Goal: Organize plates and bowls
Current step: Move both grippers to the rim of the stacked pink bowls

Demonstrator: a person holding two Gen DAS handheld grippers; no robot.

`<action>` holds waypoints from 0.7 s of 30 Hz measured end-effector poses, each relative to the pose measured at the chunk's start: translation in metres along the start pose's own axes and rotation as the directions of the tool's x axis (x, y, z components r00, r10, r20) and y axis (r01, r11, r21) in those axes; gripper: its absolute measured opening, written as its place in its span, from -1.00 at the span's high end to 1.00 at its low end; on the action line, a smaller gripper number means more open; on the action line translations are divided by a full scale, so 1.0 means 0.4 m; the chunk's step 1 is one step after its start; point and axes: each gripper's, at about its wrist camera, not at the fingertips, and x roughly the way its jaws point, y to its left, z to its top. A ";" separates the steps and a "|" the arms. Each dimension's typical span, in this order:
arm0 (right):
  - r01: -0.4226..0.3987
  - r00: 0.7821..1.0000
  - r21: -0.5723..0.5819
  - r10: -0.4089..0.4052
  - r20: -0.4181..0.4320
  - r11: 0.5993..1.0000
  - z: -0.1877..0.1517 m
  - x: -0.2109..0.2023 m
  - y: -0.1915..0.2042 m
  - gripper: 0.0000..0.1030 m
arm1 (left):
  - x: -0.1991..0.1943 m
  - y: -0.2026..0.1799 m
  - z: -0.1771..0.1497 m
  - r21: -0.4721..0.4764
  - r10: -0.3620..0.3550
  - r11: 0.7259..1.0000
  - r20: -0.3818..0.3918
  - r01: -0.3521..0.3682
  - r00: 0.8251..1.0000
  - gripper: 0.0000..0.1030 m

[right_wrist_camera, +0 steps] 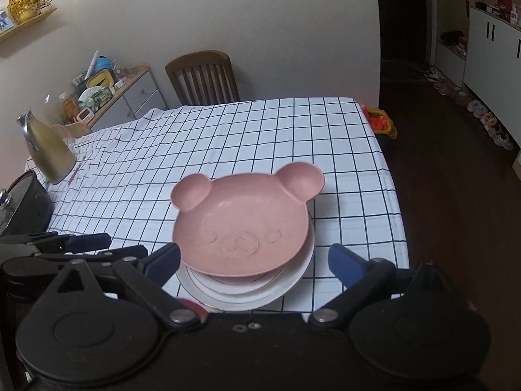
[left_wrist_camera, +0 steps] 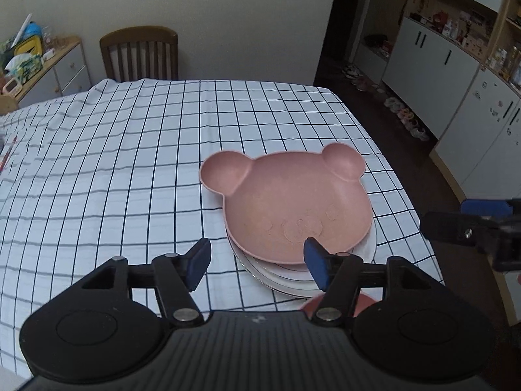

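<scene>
Around the table, with its checked cloth, stand a wooden chair at the far end, a low drawer unit heaped with clutter by the wall, and white cabinets across a dark floor where shoes lie in a row. On the table's left side in the right wrist view sit a tan jug and a dark pot, well apart from the dishes. Nothing lies between either gripper and the dishes.

Both grippers hover low at the near edge, pointing forward. The left gripper is spread wide and empty, its right finger over the bowl's near rim; whether it touches cannot be told. The right gripper is also spread wide and empty, its fingers flanking the plates without touching them. Each shows at the edge of the other's view.

A pink bear bowl sits empty on top of white plates, stacked near the table's near right corner; the bear's ears point away. Another pink dish peeks out beneath the left gripper, mostly hidden.
</scene>
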 end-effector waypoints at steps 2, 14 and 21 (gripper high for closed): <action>0.001 1.000 -0.007 -0.001 -0.003 1.000 -0.008 -0.007 -0.009 -0.93 | -0.010 -0.014 -0.008 -0.023 0.008 1.000 0.005 -0.007 1.000 -0.36; -0.071 0.996 -0.050 0.069 -0.048 0.996 -0.077 -0.026 -0.030 -0.99 | -0.022 -0.051 -0.088 -0.154 0.072 0.985 -0.043 -0.078 0.996 -0.53; -0.097 0.980 0.052 0.104 -0.170 0.994 -0.124 0.041 -0.045 -0.91 | 0.017 -0.042 -0.158 -0.218 0.067 0.971 -0.140 -0.097 0.988 -0.53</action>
